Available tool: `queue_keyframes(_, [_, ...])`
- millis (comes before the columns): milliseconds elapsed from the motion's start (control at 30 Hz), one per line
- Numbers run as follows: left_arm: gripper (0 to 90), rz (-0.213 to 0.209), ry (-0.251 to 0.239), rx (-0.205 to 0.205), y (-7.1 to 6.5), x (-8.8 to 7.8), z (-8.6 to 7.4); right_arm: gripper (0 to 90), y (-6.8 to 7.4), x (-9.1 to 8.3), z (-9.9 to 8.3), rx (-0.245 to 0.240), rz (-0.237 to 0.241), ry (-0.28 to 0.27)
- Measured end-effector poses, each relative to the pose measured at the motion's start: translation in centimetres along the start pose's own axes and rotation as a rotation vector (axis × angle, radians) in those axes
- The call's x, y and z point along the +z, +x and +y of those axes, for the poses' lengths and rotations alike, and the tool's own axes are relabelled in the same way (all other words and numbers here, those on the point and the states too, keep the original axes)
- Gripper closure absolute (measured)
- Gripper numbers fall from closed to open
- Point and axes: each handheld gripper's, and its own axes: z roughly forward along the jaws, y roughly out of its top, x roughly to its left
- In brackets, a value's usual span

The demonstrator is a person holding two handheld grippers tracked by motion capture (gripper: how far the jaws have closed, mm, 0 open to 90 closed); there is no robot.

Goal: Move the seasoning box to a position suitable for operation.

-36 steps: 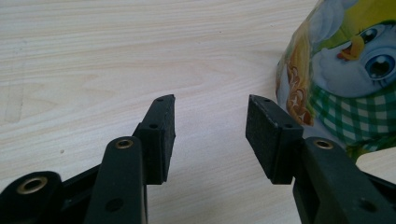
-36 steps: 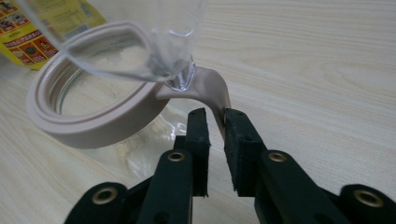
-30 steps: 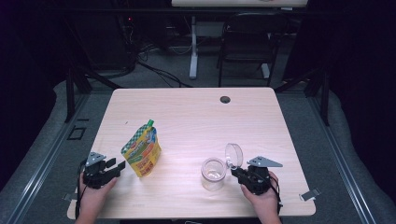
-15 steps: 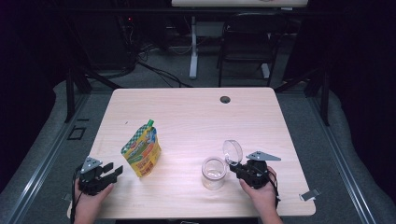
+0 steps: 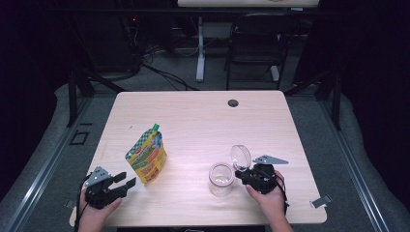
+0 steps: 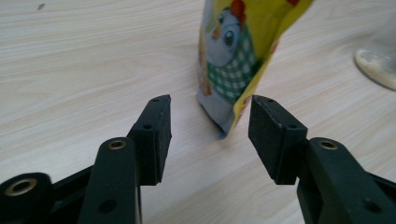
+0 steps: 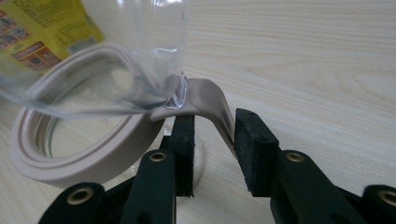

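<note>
pouch (image 6: 238,56) top: cut off by the left gripper view's upper edge
jar (image 7: 79,140) body: mostly hidden under its beige rim and clear lid (image 7: 116,60)
lid top: runs off frame

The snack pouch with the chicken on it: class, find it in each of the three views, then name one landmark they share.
High view: the snack pouch stands left of centre, just beyond the left gripper.
Left gripper view: top centre, lower corner beyond the open jaws.
Right gripper view: top-left corner, behind the jar's lid.
Shared landmark: the wooden table.

One pouch (image 5: 146,155), one jar (image 5: 221,179), two tools.
</note>
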Motion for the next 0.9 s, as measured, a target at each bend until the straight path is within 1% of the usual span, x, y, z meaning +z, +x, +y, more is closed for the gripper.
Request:
queue_keyframes(67, [47.1, -0.004, 0.005, 0.007, -0.1, 0.0, 0.0, 68.8, 0.0, 0.0, 0.0, 0.001, 0.001, -0.001])
queue_keyframes(133, [45.8, -0.031, 0.003, 0.013, -0.3, 0.2, 0.0, 68.7, 0.0, 0.0, 0.0, -0.001, 0.003, 0.0])
queue_keyframes(167, [45.1, -0.035, 0.007, 0.009, -0.4, 0.3, 0.0, 68.7, 0.0, -0.1, 0.0, 0.0, 0.004, -0.002])
queue_keyframes(367, [43.5, -0.04, 0.009, 0.008, -0.5, 0.7, 0.1, 68.0, 0.1, 0.0, -0.1, 0.001, 0.001, 0.001])
queue_keyframes(400, [43.5, -0.042, 0.001, -0.004, -0.5, 1.0, 0.1, 67.8, 0.0, 0.0, -0.1, -0.001, -0.002, 0.006])
queue_keyframes(433, [43.6, -0.042, 0.001, -0.004, -0.5, 1.0, 0.1, 67.8, 0.0, 0.0, -0.1, -0.001, -0.002, 0.006])
queue_keyframes(467, [44.3, -0.042, -0.003, -0.02, -0.4, 1.2, 0.2, 67.3, 0.1, 0.0, -0.3, 0.0, -0.004, 0.004])
queue_keyframes(533, [44.7, -0.044, -0.009, -0.023, -0.3, 1.3, 0.3, 67.0, 0.0, -0.2, -0.3, -0.002, -0.001, 0.009])
queue_keyframes(600, [45.4, -0.051, -0.01, -0.032, -0.2, 1.4, 0.4, 65.5, 0.1, -0.5, -0.6, -0.009, -0.006, 0.002])
queue_keyframes(667, [45.1, -0.063, -0.022, -0.052, -0.2, 1.9, 0.7, 64.6, 0.1, -0.7, -0.8, -0.005, -0.007, -0.004])
queue_keyframes(700, [44.5, -0.063, -0.022, -0.052, -0.2, 1.9, 0.7, 64.6, 0.1, -0.7, -0.8, -0.005, -0.007, -0.004])
queue_keyframes(733, [44.3, -0.071, -0.025, -0.059, -0.2, 2.2, 0.8, 63.9, 0.0, -0.9, -0.9, -0.003, -0.012, -0.006])
queue_keyframes(800, [43.1, -0.077, -0.016, -0.058, -0.2, 2.6, 1.0, 63.6, -0.2, -1.2, -1.1, 0.0, -0.017, -0.008])
queue_keyframes(867, [43.0, -0.077, -0.022, -0.058, -0.2, 2.8, 1.0, 63.5, -0.3, -1.3, -1.1, 0.001, -0.022, -0.006])
queue_keyframes(900, [43.0, -0.079, -0.015, -0.053, -0.2, 3.0, 1.1, 63.4, -0.3, -1.4, -1.2, 0.005, -0.022, -0.009])
